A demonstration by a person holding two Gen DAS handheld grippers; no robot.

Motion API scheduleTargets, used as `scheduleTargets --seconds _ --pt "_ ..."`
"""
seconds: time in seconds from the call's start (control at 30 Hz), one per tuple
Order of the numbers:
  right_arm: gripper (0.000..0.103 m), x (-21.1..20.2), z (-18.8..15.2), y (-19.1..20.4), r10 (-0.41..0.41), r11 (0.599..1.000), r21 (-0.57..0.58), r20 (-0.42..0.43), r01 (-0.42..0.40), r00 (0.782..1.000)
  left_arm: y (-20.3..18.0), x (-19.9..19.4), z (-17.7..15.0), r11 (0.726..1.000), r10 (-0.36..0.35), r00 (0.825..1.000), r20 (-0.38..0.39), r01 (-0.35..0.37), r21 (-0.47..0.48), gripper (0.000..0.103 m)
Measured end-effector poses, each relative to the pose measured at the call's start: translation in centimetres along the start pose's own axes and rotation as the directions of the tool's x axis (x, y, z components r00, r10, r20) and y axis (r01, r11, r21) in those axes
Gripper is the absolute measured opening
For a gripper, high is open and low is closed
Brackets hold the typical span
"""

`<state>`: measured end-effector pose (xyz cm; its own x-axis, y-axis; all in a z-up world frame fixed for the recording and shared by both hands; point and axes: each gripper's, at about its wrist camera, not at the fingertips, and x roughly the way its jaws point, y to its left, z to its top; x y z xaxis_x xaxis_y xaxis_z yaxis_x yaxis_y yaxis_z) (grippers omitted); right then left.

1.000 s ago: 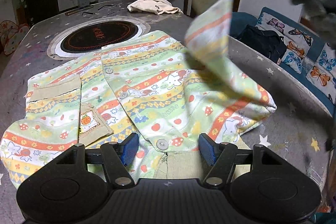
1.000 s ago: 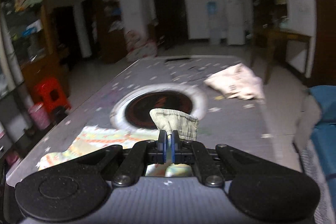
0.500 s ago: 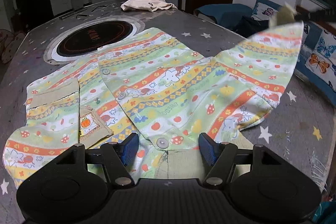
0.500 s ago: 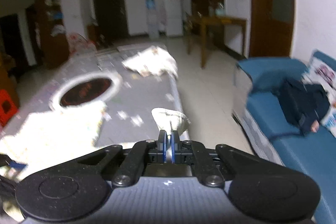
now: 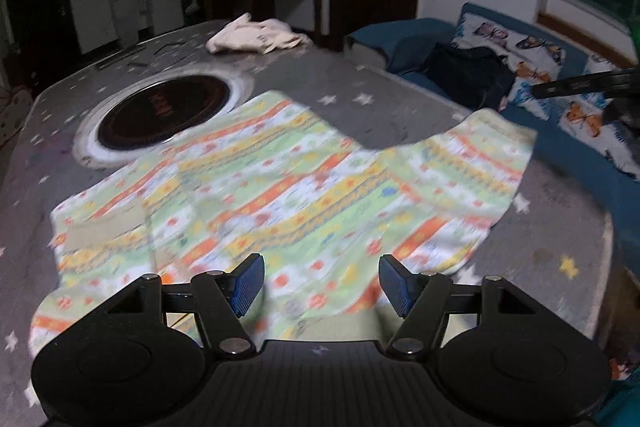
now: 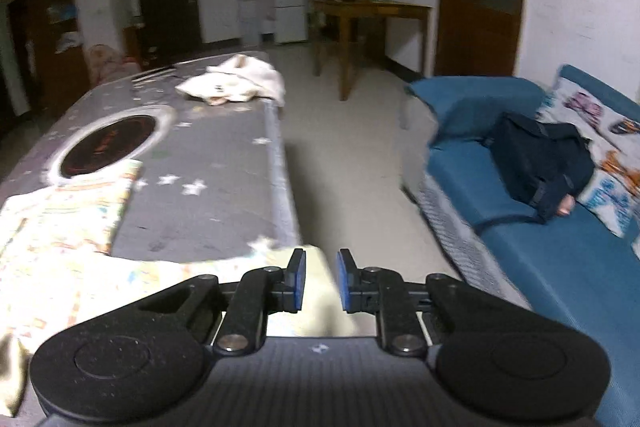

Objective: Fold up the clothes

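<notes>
A striped, cartoon-print children's jacket (image 5: pixel 288 195) lies spread on the grey star-patterned table (image 5: pixel 380 107). Its right sleeve (image 5: pixel 472 163) lies stretched out flat toward the table's right edge. My left gripper (image 5: pixel 322 281) hovers open over the jacket's near hem, nothing between its blue pads. In the right wrist view my right gripper (image 6: pixel 321 281) is open at the table's right edge, the pale sleeve cuff (image 6: pixel 316 267) lying loose between and under its fingers. The jacket's body (image 6: pixel 60 227) shows at the left there.
A round dark hotplate (image 5: pixel 168 111) is set into the table beyond the jacket. A cream garment (image 5: pixel 256 35) lies crumpled at the far end. A blue sofa (image 6: pixel 540 247) with a black bag (image 6: pixel 536 155) stands right of the table, floor between them.
My right gripper carried the sleeve out from over the jacket to the right, laid it flat and opened, letting go of the cuff. My left gripper stayed open, lifting back slightly.
</notes>
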<state>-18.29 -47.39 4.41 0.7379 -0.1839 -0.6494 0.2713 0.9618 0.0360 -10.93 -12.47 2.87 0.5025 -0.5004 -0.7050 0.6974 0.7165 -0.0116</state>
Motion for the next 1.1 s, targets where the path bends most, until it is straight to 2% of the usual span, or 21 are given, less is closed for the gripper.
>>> scheduleTargets --seconds 0.1,0.17,0.23,0.43,0.5,0.53,0.57,0.7,0.83,0.97,1.1 --pt "0.016 1.7 0.3 1.7 0.054 0.998 -0.034 -0.036 -0.055 0.998 -1.3 1.0 0.7 0.999 -0.051 0.999 0.010 0.051 0.013 0.057" --pt "0.016 2.8 0.4 2.8 0.088 0.994 -0.056 -0.061 -0.092 0.994 -2.1 1.8 1.0 0.996 -0.090 0.996 0.005 0.090 0.021 0.044" --pt "0.016 3.9 0.6 3.9 0.122 0.989 -0.076 -0.086 -0.129 0.989 -2.8 2.4 1.0 0.991 -0.132 0.991 -0.002 0.132 0.034 0.036" --pt "0.017 7.3 0.3 5.5 0.118 0.984 -0.115 -0.148 -0.135 0.982 -4.1 2.4 -0.3 0.971 -0.219 0.975 -0.033 0.221 0.090 0.035" --pt "0.017 7.7 0.1 5.4 0.114 0.983 -0.124 -0.141 -0.132 0.983 -4.4 1.9 -0.8 0.966 -0.230 0.972 -0.034 0.233 0.108 0.036" --pt "0.018 7.8 0.1 5.4 0.115 0.984 -0.123 -0.140 -0.132 0.983 -4.5 1.8 -1.0 0.965 -0.234 0.972 -0.037 0.236 0.114 0.041" --pt "0.019 7.8 0.1 5.4 0.116 0.984 -0.122 -0.140 -0.133 0.983 -4.6 1.6 -1.2 0.964 -0.234 0.971 -0.040 0.238 0.120 0.044" --pt "0.020 7.7 -0.1 5.5 0.116 0.982 -0.132 -0.136 -0.134 0.984 -5.4 1.6 -1.8 0.968 -0.195 0.979 -0.058 0.201 0.151 0.045" --pt "0.022 7.6 -0.1 5.5 0.117 0.982 -0.132 -0.133 -0.135 0.984 -5.3 0.8 -2.2 0.981 -0.152 0.987 -0.050 0.157 0.118 0.048" --pt "0.026 7.6 -0.1 5.4 0.124 0.982 -0.129 -0.132 -0.141 0.983 -5.7 -0.2 -2.5 0.986 -0.112 0.993 -0.041 0.117 0.121 0.048" --pt "0.030 7.5 -0.2 5.5 0.125 0.980 -0.136 -0.129 -0.142 0.984 -6.4 -0.4 -2.8 0.984 -0.101 0.993 -0.057 0.108 0.143 0.048"
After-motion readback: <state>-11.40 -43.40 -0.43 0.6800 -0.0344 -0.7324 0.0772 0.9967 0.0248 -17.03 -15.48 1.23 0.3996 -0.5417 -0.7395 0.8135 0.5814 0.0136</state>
